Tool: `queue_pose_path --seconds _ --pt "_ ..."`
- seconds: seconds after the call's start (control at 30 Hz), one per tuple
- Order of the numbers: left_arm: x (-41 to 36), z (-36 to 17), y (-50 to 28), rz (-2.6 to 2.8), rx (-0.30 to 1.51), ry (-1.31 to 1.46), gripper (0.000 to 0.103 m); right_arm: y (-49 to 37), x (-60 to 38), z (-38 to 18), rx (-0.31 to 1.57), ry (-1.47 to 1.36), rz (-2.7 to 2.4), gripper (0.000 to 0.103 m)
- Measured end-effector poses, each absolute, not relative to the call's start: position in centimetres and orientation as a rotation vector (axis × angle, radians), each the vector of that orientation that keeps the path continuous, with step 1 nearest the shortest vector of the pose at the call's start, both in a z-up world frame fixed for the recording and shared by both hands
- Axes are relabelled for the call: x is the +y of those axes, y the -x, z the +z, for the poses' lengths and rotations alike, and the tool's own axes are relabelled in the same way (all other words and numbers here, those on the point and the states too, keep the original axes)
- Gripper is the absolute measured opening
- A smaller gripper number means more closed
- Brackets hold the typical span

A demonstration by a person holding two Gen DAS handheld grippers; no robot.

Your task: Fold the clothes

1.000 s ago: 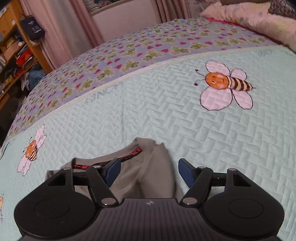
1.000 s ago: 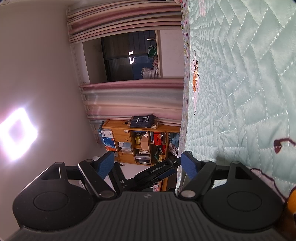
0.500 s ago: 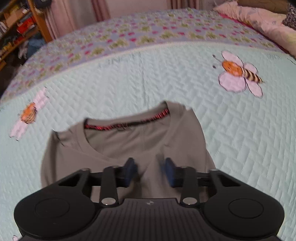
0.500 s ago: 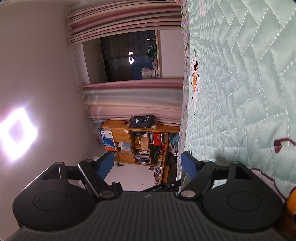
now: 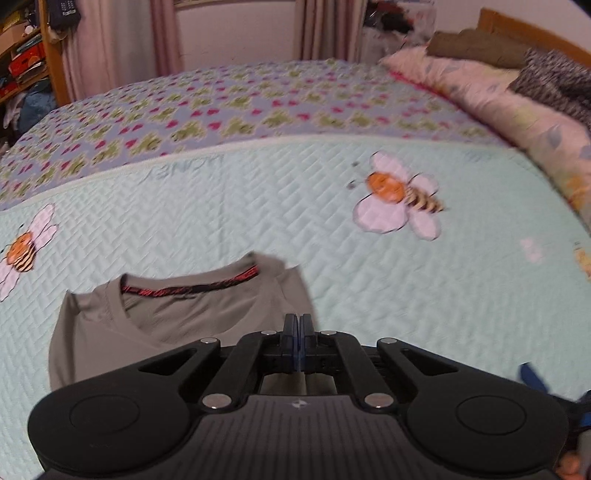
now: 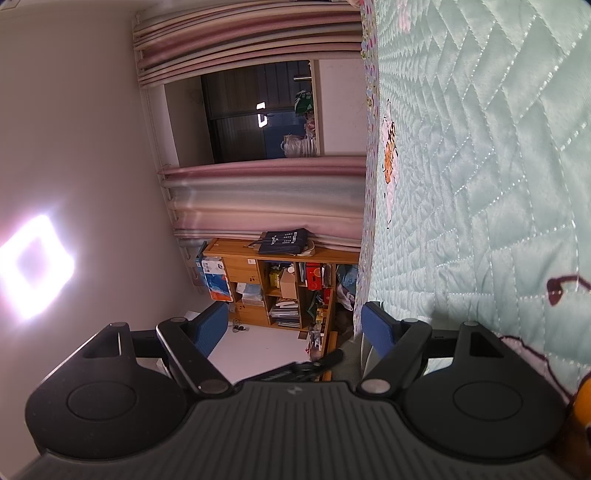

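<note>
Left wrist view: the left gripper (image 5: 297, 334) has its blue pads pressed together, with nothing visible between them; the jaws have just been closing. The grey shirt (image 5: 177, 325) lies flat on the mint quilt (image 5: 258, 206), directly under and ahead-left of the gripper, collar away from it. Ahead-right there is a bee patch (image 5: 399, 199); further right, pillows (image 5: 517, 110). Far ahead is a floral cover (image 5: 221, 107), then curtains (image 5: 317, 29). Nothing stands betw. gripper and shirt.

Right wrist view: the right gripper (image 6: 290, 325) is wide open and empty, rolled sideways, w/ the quilt (image 6: 480, 184) close along its right side. Ahead are a wooden shelf (image 6: 273, 291), curtains (image 6: 258, 199) and a dark window (image 6: 251, 110). Whether the shirt shows here cannot be told.
</note>
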State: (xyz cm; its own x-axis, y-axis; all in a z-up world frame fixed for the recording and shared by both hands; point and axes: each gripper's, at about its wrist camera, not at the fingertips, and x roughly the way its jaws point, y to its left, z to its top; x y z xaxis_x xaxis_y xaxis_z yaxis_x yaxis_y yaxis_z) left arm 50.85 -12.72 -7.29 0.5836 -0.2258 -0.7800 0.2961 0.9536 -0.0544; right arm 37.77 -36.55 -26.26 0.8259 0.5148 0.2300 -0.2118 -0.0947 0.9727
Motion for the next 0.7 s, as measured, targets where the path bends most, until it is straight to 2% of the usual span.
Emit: queue_pose_path --seconds 0.33,0.5,0.53,0.57,0.7 --pt "-16.3 -3.9 -50.6 -0.377 0.804 -0.01 0.0 -37.8 -36.5 -26.3 0.249 -1.554 0.619 0.08" --pt "-16.0 -5.5 -51.7 -0.324 0.86 -0.049 0.004 -37.7 -36.5 -26.2 0.249 -1.556 0.619 0.08" --pt "-16.0 -5.9 -51.9 -0.309 0.868 -0.064 0.01 -37.6 -36.6 -26.2 0.249 -1.555 0.619 0.08" --pt "-15.9 -6.3 -52.0 -0.288 0.869 -0.079 0.02 -37.6 -36.5 -26.2 0.249 -1.555 0.619 0.08" --pt "-14.5 -6.6 -51.7 -0.219 0.852 -0.101 0.031 -37.5 -36.5 -26.2 0.249 -1.553 0.618 0.08"
